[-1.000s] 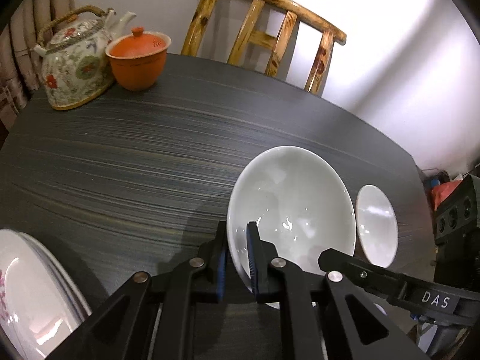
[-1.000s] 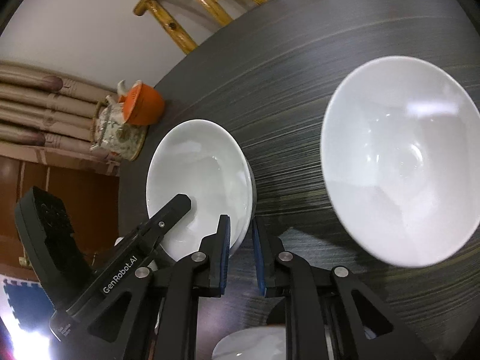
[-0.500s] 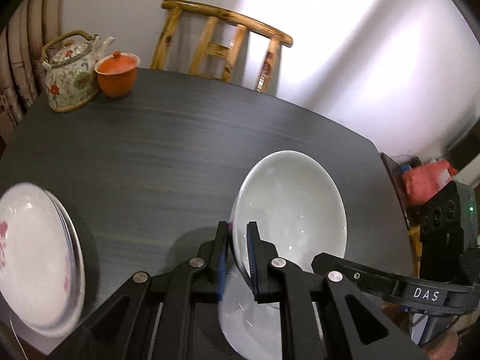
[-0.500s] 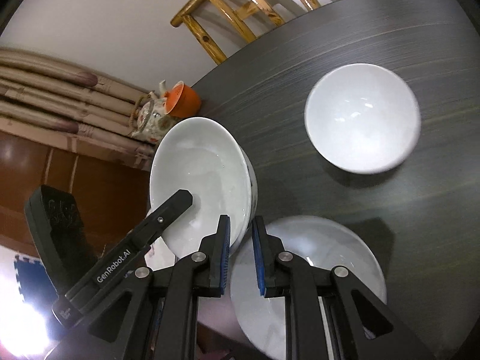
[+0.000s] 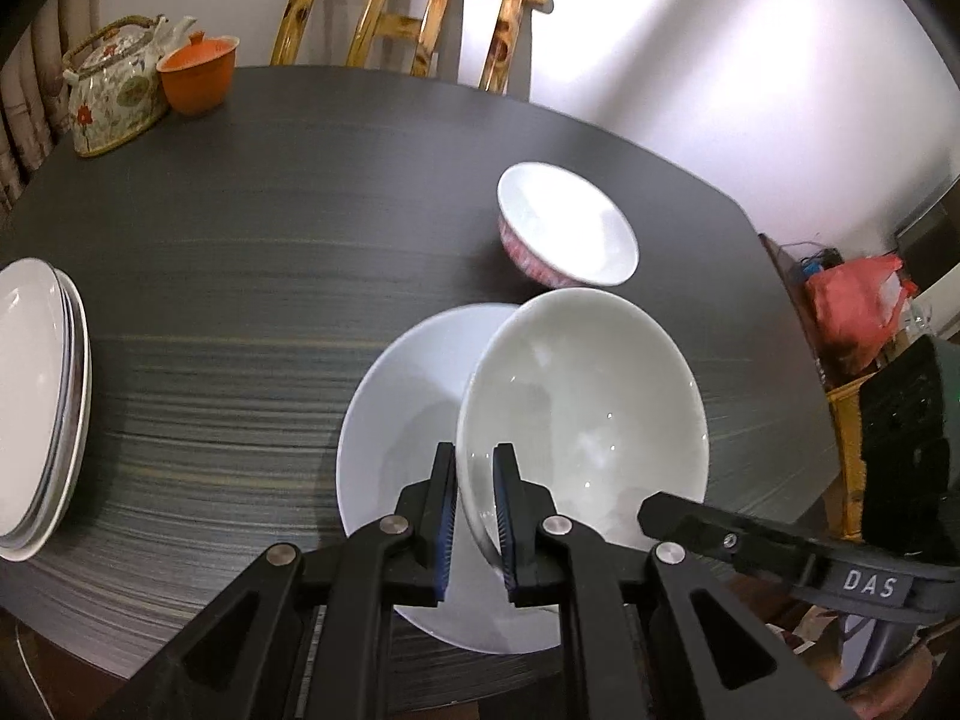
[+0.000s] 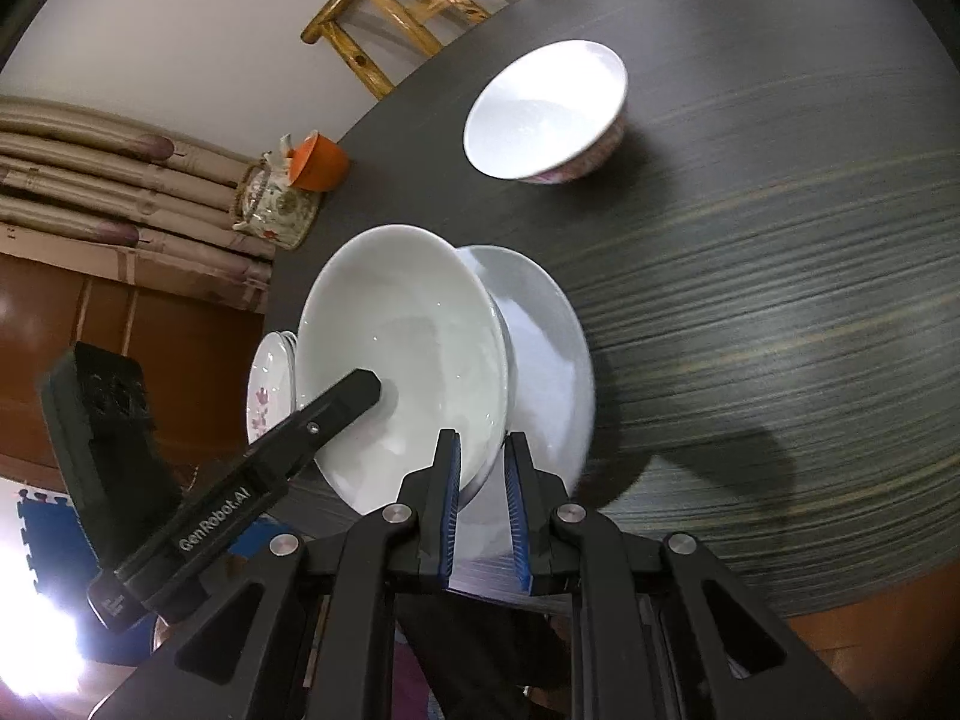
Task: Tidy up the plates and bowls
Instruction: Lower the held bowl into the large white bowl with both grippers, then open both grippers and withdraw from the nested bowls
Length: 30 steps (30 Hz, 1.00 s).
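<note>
Both grippers hold one white bowl by its rim, tilted, above the dark table. My left gripper point(image 5: 474, 510) is shut on the white bowl point(image 5: 588, 414). My right gripper point(image 6: 483, 480) is shut on the opposite rim of the same white bowl point(image 6: 402, 354). Under it a larger white dish point(image 5: 402, 420) rests on the table; it also shows in the right wrist view point(image 6: 546, 348). A bowl with a red patterned outside point(image 5: 564, 228) stands farther off, and shows in the right wrist view point(image 6: 540, 114). A stack of white plates point(image 5: 36, 396) lies at the table's left edge.
A floral teapot point(image 5: 114, 90) and an orange lidded cup point(image 5: 198, 72) stand at the far left corner of the dark table point(image 5: 240, 240). A wooden chair point(image 5: 414, 12) stands behind the table. A red bag point(image 5: 852, 300) lies on the floor at right.
Both grippers have lifted the white bowl higher and pulled back. The dish beneath, the patterned bowl and the plate stack now show more fully.
</note>
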Tool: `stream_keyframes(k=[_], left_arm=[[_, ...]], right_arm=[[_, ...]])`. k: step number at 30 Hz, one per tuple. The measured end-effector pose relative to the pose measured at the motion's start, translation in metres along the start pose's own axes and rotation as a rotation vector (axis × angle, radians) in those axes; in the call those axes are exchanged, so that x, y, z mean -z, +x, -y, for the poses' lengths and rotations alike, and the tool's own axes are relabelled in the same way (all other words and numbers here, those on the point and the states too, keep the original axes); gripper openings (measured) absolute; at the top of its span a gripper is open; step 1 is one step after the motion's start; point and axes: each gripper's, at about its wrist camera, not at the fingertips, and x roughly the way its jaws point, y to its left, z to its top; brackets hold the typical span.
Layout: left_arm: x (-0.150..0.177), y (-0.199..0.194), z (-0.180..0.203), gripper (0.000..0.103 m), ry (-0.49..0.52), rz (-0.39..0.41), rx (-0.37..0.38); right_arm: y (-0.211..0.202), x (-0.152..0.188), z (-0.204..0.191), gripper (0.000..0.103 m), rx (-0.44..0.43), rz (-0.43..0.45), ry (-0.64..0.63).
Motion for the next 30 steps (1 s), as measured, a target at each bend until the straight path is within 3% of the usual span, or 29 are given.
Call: stream_keyframes(k=[14, 27, 30], left_arm=[[0.009, 0.017, 0.000, 0.012, 0.020, -0.024, -0.061], [0.010, 0.009, 0.001, 0.012, 0.088, 0.036, -0.149], [0.010, 0.005, 0.002, 0.017, 0.101, 0.046, -0.165]], right_arm=[[0.023, 0.001, 0.001, 0.016, 0.019, -0.035, -0.005], [0.027, 0.001, -0.002, 0.017, 0.026, -0.037, -0.013], [0.027, 0.001, 0.000, 0.017, 0.021, -0.037, -0.009]])
